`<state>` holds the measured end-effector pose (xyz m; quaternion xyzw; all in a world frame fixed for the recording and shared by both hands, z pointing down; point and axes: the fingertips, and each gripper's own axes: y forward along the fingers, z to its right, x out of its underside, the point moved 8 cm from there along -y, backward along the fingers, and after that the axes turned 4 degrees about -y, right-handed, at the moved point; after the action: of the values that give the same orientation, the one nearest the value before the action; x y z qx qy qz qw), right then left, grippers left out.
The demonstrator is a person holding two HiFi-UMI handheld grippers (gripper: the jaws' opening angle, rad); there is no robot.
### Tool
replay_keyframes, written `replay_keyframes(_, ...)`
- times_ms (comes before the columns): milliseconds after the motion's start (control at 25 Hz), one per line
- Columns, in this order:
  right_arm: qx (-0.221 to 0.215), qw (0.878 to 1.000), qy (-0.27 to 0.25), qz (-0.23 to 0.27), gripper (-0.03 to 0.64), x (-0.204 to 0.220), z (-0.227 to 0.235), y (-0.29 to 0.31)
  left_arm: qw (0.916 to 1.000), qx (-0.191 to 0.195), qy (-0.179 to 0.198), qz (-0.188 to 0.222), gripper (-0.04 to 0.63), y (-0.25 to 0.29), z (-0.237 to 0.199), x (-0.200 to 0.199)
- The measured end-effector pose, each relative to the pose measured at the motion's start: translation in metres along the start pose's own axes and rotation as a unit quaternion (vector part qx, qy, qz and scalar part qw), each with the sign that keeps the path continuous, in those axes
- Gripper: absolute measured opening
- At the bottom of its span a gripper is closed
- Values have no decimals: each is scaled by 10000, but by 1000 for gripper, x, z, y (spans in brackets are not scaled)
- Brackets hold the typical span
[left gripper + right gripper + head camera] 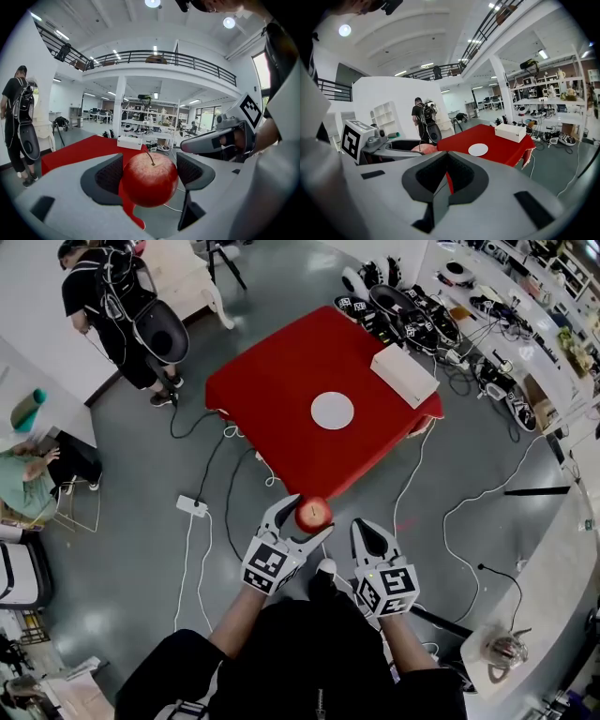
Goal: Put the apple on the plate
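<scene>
My left gripper (309, 517) is shut on a red apple (313, 513), held in the air short of the near corner of the red table (281, 381). In the left gripper view the apple (150, 180) fills the gap between the dark pads, stem up. A round white plate (333, 410) lies near the middle of the table and shows in the right gripper view as a white plate (478, 149). My right gripper (368, 532) hangs beside the left one, shut with nothing in it.
A white box (404, 374) sits on the table's right corner. Cables and a power strip (191, 506) lie on the grey floor. A person in black (117, 306) stands at the far left. Equipment is heaped behind the table (403, 310).
</scene>
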<state>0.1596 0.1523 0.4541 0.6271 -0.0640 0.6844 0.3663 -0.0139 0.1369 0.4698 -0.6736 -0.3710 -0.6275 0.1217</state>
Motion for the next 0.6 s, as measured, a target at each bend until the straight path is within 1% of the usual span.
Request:
replay_keyframes(280, -111, 9999, -25, -9, 11, -9, 27, 11, 9999, -138, -28, 33, 360, 22, -6, -10)
replay_keyframes(600, -143, 9999, -10, -88, 11, -14, 38, 25, 9997, -209, -101, -5, 360, 33, -21, -12)
